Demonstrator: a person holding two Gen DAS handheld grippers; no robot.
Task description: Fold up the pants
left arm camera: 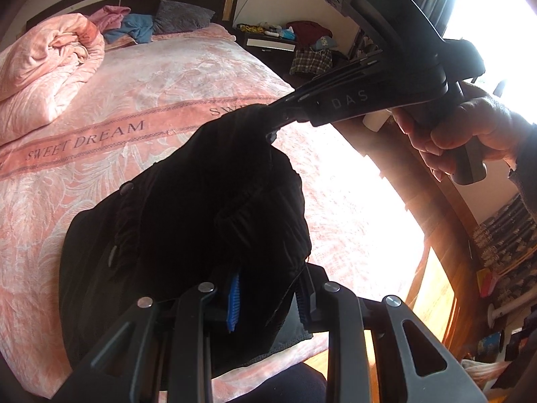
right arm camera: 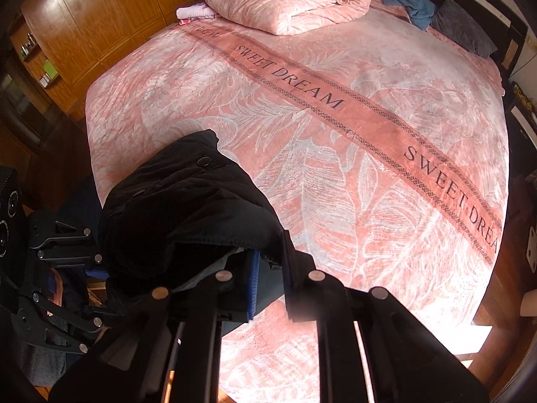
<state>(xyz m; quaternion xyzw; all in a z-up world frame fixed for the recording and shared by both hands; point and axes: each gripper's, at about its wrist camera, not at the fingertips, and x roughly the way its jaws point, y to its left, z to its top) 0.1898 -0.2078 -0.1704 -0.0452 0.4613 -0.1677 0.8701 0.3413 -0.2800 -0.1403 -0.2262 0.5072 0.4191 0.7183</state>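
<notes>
"SWEET DREAM" in dark capitals on the darker pink band (right arm camera: 335,107) across the pink bedspread (left arm camera: 167,77), repeated along the band; further repeats cut off at the near right and blurred at the far left. "DAS" in pale letters on the right gripper (left arm camera: 275,131) body, left wrist view.

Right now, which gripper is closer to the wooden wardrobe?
Left. The left gripper grips the black pants on the side of the bed facing the wardrobe; the right gripper holds the same pants further toward the bed's middle.
</notes>
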